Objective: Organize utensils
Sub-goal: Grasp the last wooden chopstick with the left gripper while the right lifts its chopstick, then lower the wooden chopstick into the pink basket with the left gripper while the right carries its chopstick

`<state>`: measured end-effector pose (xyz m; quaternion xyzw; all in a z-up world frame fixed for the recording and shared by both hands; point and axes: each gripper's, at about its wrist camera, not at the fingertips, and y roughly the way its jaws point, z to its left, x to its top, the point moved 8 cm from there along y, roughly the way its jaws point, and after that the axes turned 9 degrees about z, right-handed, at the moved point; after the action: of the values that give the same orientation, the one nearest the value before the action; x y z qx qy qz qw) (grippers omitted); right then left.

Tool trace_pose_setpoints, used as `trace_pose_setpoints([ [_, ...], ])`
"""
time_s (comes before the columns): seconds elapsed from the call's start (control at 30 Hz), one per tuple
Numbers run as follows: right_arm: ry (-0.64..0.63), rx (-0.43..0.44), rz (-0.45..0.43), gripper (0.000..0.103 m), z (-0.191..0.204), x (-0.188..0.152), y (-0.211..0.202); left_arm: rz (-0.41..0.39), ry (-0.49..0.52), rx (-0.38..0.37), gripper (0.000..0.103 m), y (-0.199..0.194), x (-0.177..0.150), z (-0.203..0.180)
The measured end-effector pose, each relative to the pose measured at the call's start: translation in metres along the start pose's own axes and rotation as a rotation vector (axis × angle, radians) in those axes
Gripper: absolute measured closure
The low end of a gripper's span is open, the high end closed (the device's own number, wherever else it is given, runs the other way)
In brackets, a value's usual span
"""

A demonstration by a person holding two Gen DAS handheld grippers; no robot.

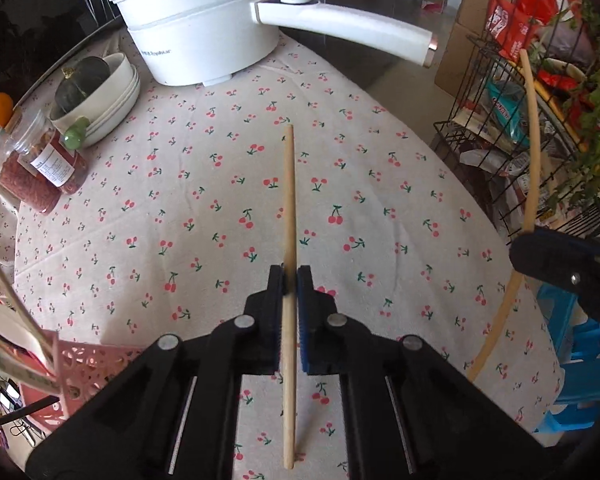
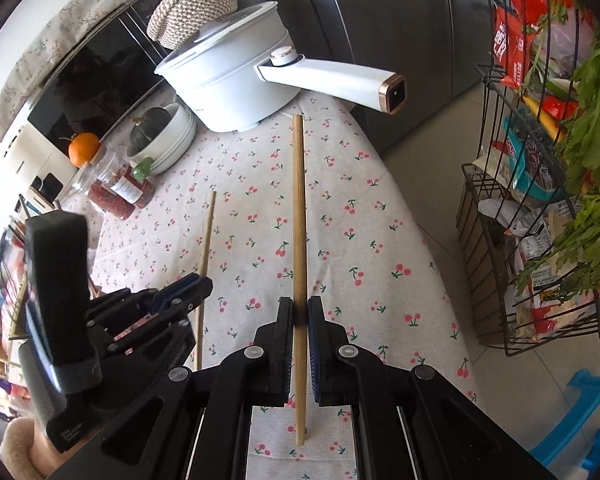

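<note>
1. Left gripper [image 1: 291,280] pinching one chopstick [image 1: 288,200] near its middle, above the tabletop [image 1: 380,208].
2. Right gripper [image 2: 300,312] pinching the other chopstick [image 2: 299,220] the same way.
3. Light, stiff, thin, smooth sticks; likely to slip or swing, so best gripped mid-length.

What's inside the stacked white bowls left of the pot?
A dark green squash sits in the top of the stacked white bowls. Anything beneath it is hidden by the squash and the bowl wall.
</note>
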<state>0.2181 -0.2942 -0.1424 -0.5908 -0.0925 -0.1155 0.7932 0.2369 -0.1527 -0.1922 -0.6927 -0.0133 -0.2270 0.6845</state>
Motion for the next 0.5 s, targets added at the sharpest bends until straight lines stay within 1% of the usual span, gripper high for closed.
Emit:
trace_pose_setpoints([
  [0.1,-0.025,-0.011,-0.032,0.096,0.008,-0.005,-0.013,-0.074,0.018,-0.022,0.095,-0.032,-0.012,0.001],
  [0.23,-0.08,0.003,-0.073,0.096,0.028,-0.014,-0.031,-0.158,0.034,-0.027,0.095,-0.069,-0.03,0.007],
  [0.4,-0.156,0.009,-0.132,0.096,0.055,-0.03,-0.054,-0.246,0.023,-0.053,0.095,-0.109,-0.054,0.023],
  [0.5,-0.205,0.018,-0.163,0.096,0.075,-0.039,-0.065,-0.307,-0.008,-0.073,0.095,-0.133,-0.069,0.039],
])
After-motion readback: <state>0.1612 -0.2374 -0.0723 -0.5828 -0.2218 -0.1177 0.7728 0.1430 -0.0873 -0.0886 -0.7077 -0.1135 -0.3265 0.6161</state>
